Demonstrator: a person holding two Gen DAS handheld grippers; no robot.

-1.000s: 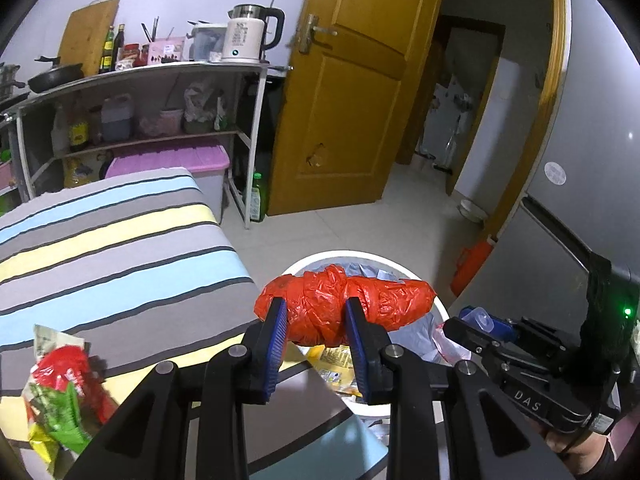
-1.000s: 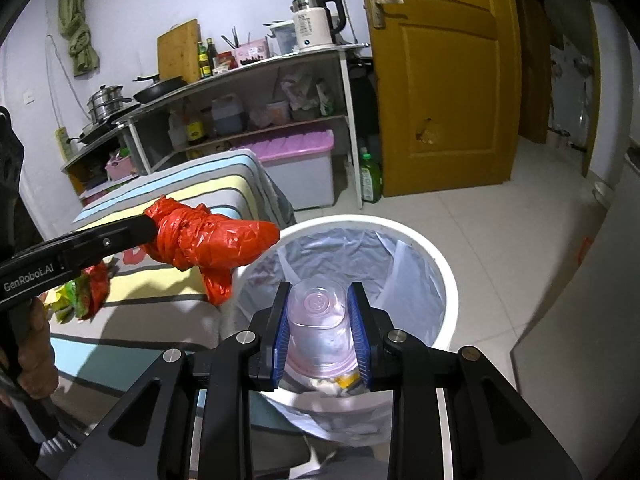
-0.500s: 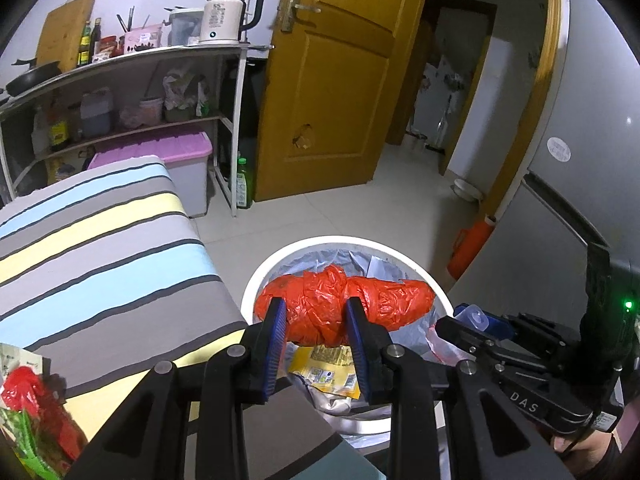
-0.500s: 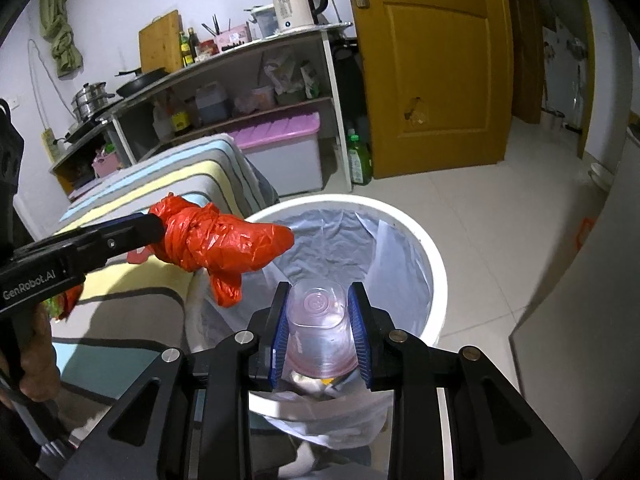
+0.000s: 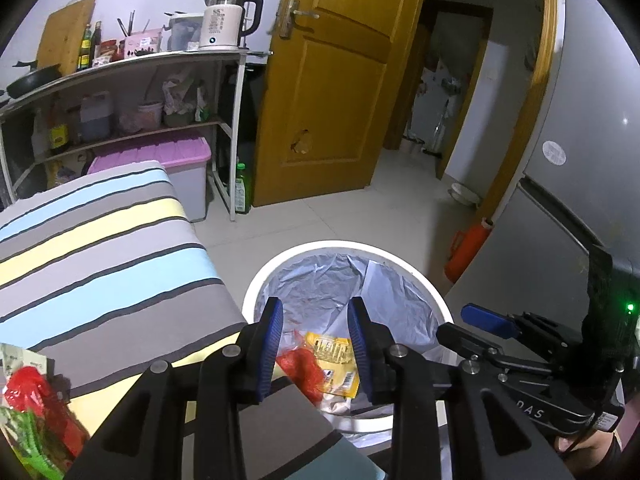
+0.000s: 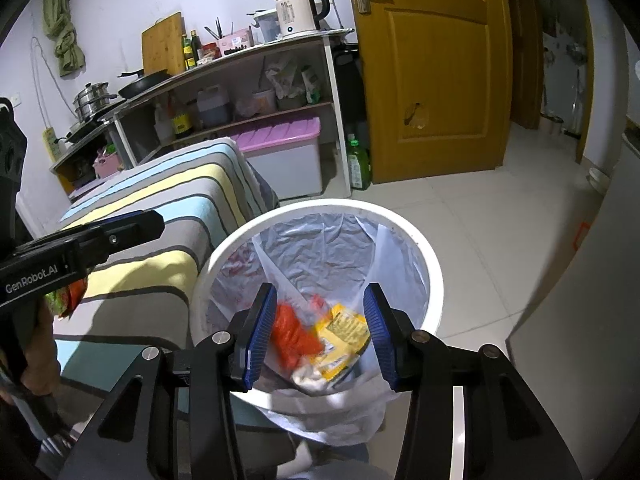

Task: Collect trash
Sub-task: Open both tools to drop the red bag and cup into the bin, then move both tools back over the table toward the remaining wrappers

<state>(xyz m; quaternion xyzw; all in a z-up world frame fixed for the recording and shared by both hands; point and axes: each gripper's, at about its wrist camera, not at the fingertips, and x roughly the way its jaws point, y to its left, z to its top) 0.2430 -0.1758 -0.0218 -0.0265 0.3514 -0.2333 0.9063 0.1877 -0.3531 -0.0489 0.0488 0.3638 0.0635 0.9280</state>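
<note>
Both claws, left claw [image 5: 315, 326] and right claw [image 6: 320, 320], held spread, just opening, nothing between, above bin [image 6: 434, 272] so red bag [image 6: 294, 334] is dropped inside

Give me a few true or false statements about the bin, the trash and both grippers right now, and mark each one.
1. The left gripper holds a red bag. False: it is open and empty; the red bag lies in the bin.
2. The white bin has a plastic liner. True.
3. The right gripper is clamped on a cup. False: nothing is between its fingers.
4. Red and green wrappers lie on the striped bed. True.
</note>
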